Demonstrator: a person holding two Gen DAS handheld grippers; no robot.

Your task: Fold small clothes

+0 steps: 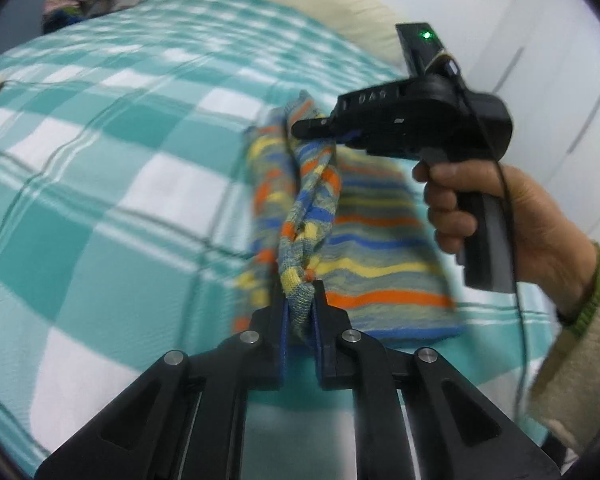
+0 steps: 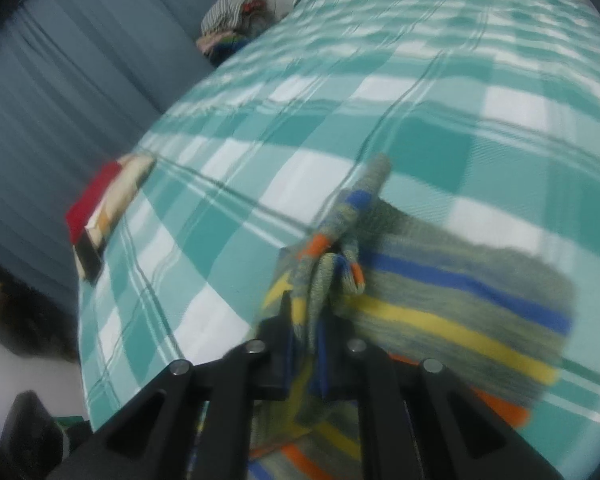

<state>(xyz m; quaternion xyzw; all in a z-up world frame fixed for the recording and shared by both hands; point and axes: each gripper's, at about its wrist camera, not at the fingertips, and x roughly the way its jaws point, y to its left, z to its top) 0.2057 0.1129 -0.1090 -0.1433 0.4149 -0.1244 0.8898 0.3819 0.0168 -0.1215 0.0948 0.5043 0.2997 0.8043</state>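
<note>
A red-covered book [image 2: 100,204] lies at the left edge of the bed [image 2: 228,184], on its teal-and-white checked cover. The left gripper [image 1: 300,312] has its fingers [image 1: 281,332] pinched on a bunched edge of the striped knit garment [image 1: 380,248]. The right gripper [image 1: 320,128] clamps the same edge farther along, lifted above the bed; the person's hand [image 1: 496,216] grips its handle.
</note>
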